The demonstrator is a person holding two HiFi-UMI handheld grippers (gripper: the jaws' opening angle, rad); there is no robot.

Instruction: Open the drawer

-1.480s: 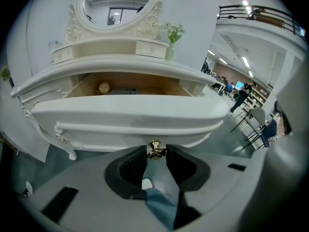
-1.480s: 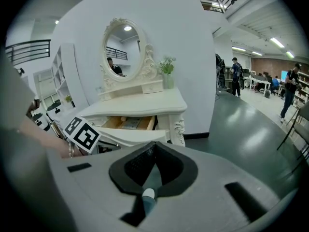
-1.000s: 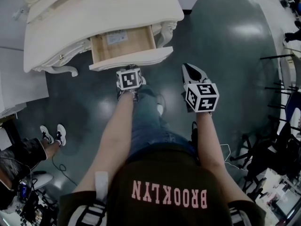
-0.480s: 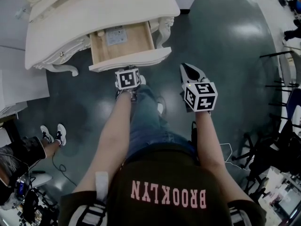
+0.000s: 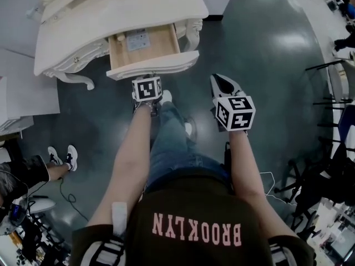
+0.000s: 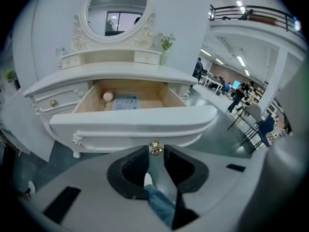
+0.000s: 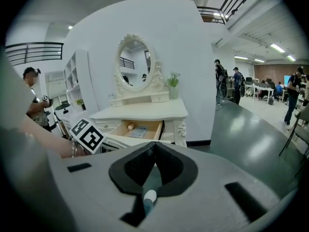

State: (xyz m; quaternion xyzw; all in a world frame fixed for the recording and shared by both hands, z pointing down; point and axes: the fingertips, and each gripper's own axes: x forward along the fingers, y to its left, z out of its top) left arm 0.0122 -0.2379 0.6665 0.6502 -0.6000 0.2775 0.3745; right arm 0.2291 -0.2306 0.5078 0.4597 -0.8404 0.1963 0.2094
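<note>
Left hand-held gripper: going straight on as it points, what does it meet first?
The small brass knob, already between its tips as the jaws have just been closing; right behind that, the cream wooden drawer front.

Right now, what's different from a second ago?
The drawer slid a little further out, so the small round thing at its back shows. The left claw has just been closing, the gold knob between its tips. The right claw still hangs empty beside it.
</note>
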